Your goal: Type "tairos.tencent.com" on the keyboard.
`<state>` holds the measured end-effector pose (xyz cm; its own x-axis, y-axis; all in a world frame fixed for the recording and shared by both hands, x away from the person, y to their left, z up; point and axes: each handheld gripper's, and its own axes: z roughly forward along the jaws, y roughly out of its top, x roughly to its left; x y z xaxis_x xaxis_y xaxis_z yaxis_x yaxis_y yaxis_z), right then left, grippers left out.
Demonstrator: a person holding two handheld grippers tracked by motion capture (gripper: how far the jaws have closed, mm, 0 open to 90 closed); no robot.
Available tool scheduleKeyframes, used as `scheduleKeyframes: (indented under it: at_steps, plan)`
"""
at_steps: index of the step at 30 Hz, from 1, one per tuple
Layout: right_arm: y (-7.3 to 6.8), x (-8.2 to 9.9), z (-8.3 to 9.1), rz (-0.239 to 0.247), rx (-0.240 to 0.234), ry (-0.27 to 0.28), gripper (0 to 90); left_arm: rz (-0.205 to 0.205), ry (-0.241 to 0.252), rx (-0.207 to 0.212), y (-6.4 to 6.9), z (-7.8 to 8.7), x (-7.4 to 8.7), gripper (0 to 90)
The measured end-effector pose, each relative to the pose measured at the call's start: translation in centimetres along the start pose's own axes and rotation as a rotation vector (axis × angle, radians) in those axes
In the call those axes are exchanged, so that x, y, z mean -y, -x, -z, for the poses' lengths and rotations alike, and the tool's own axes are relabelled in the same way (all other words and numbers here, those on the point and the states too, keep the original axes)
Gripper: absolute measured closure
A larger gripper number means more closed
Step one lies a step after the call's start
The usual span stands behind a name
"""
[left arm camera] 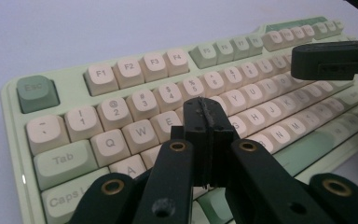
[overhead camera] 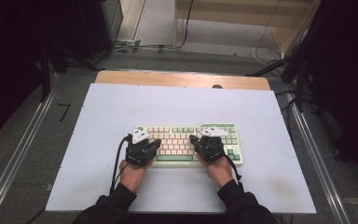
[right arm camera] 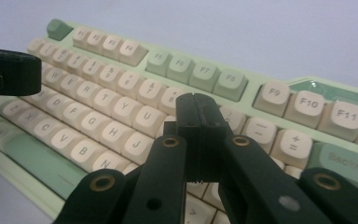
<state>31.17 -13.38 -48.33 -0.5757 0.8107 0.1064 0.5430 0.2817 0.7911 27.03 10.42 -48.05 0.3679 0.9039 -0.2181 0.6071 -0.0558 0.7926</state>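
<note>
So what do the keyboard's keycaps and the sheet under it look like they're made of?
The keycaps look like matte moulded plastic in cream and sage green: soft rounded edges, printed legends, no glare. The keyboard case looks like the same plastic in pale green. The white sheet looks like smooth matte board or laminate over a wooden tabletop; which one is unclear.

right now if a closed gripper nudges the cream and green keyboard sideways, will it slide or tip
The cream and green keyboard would probably slide, not tip: it lies low and flat on the smooth white tabletop. It looks rigid, so it should likely move as one piece, though its keys may depress.
</note>
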Motion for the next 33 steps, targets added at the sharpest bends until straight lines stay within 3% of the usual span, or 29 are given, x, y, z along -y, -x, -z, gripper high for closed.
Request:
scheduleKeyframes:
  at_steps: [15, 23, 33]
  plan:
    - [0.3, 0.0, -0.6, -0.001, 0.014, -0.02, 87.2, 0.008, 0.0, -0.006, -0.5, -0.3, -0.2, 90.0]
    - [0.3, 0.2, -1.1, -0.004, -0.001, -0.063, 87.2, 0.008, 0.0, -0.005, -0.5, -0.4, -0.2, 90.0]
    - [-0.5, 0.0, 0.2, 0.019, -0.019, -0.027, 87.3, 0.009, 0.001, -0.011, -0.7, -0.3, -0.2, 90.0]
